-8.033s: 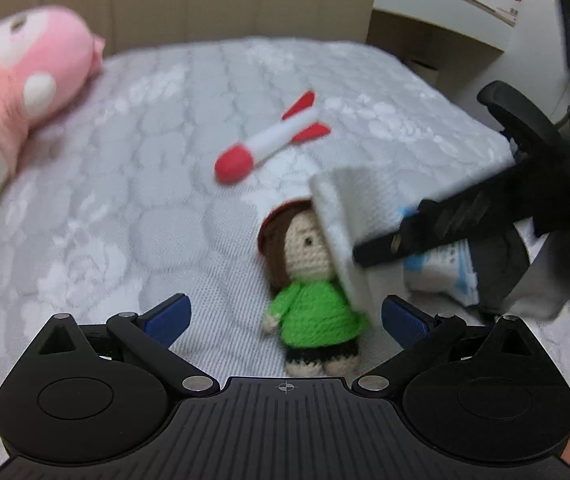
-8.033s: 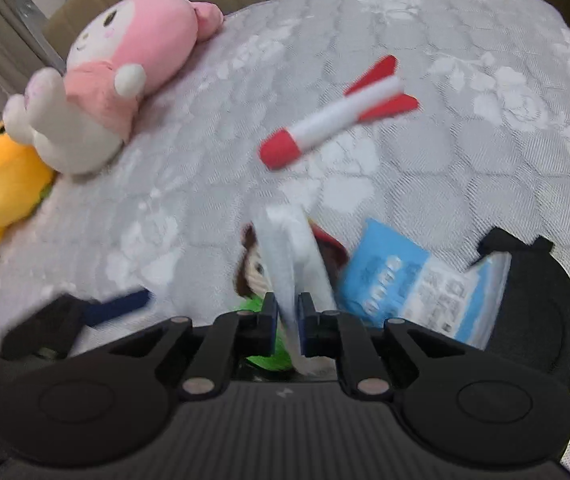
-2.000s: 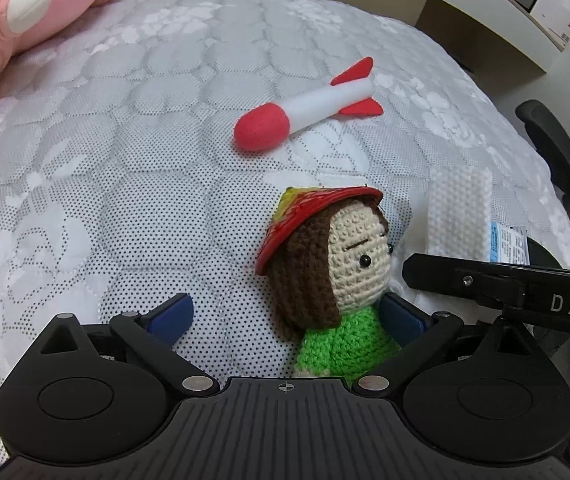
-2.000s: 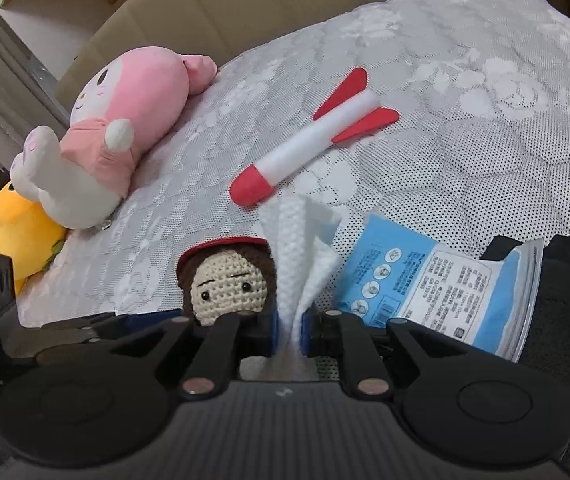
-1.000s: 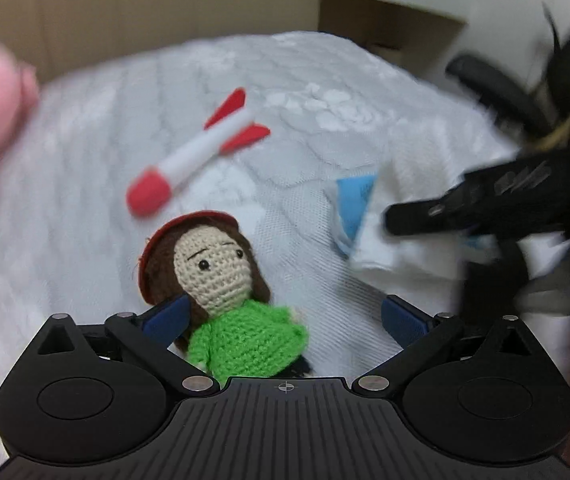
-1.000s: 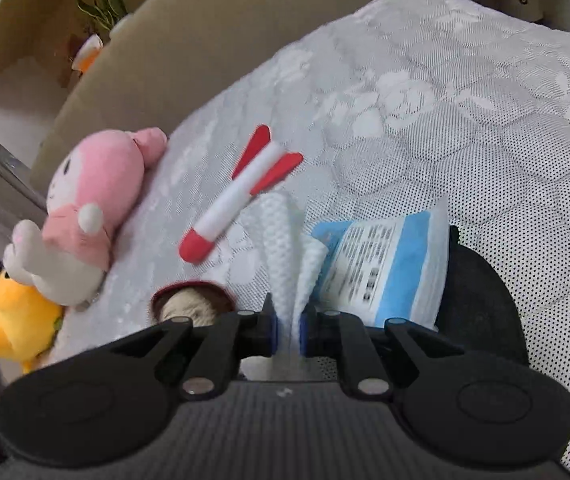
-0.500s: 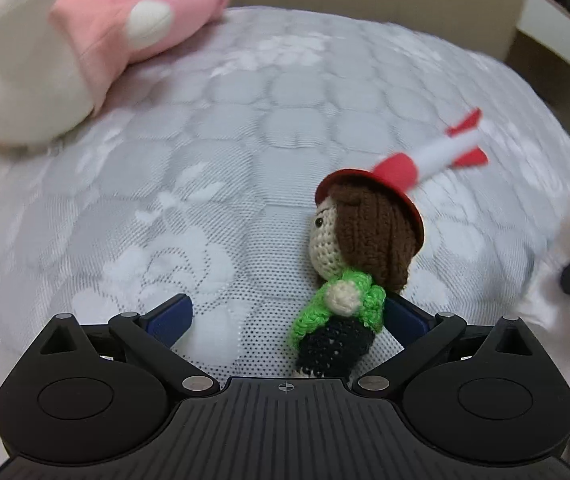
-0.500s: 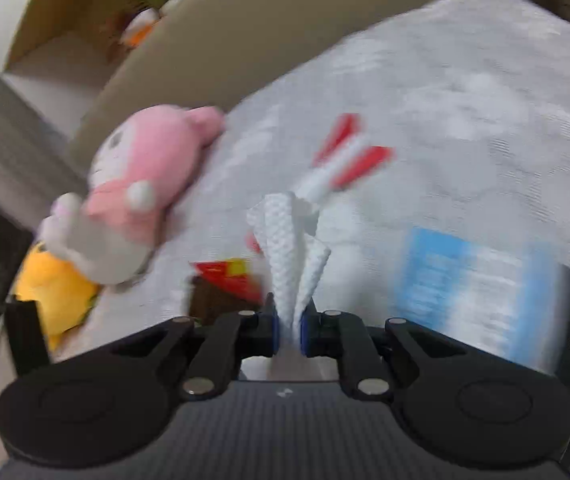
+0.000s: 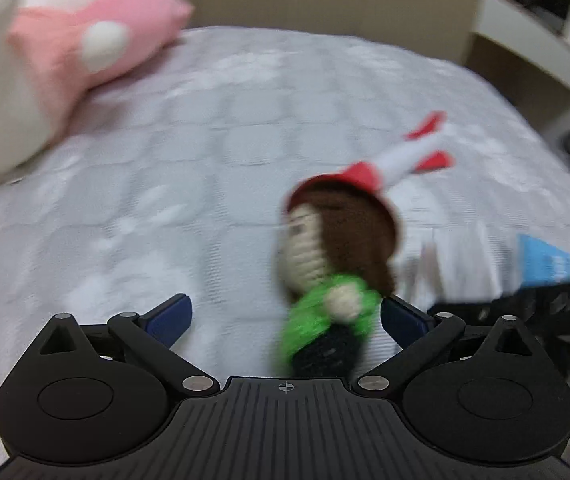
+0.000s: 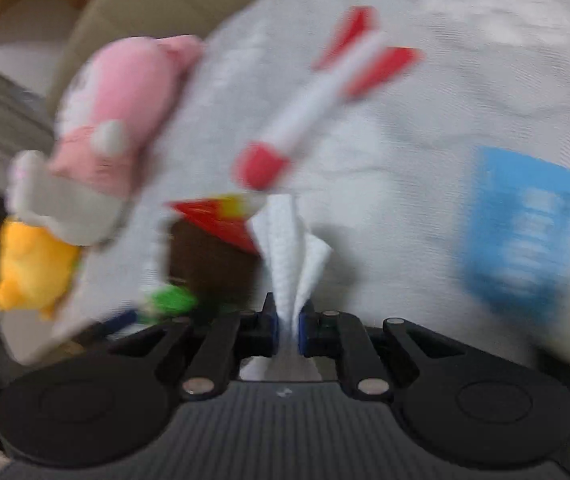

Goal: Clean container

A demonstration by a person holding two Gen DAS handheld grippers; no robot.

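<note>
A crocheted doll [image 9: 337, 248] with a red hat, brown hair and green sweater sits between the wide-apart fingers of my left gripper [image 9: 285, 318], close to the right finger [image 9: 401, 320]. No pad presses on it, so that gripper is open. My right gripper [image 10: 288, 322] is shut on a folded white wipe [image 10: 289, 248] that sticks up from its pads. The wipe's tip is beside the doll's red hat [image 10: 213, 216]; blur hides whether they touch. The right gripper's black body [image 9: 545, 300] shows at the right edge of the left wrist view.
On the quilted white bed [image 9: 205, 140] lie a red-and-white rocket toy [image 10: 325, 96], a blue wipe pack [image 10: 525, 232] at the right, and a pink plush [image 10: 125, 92] with a yellow plush [image 10: 33, 268] at the left. A beige headboard [image 9: 325, 4] stands behind.
The left view has swung round, so the doll now shows its side instead of its face. The right gripper has carried the wipe left, from beside the blue pack to the doll's hat.
</note>
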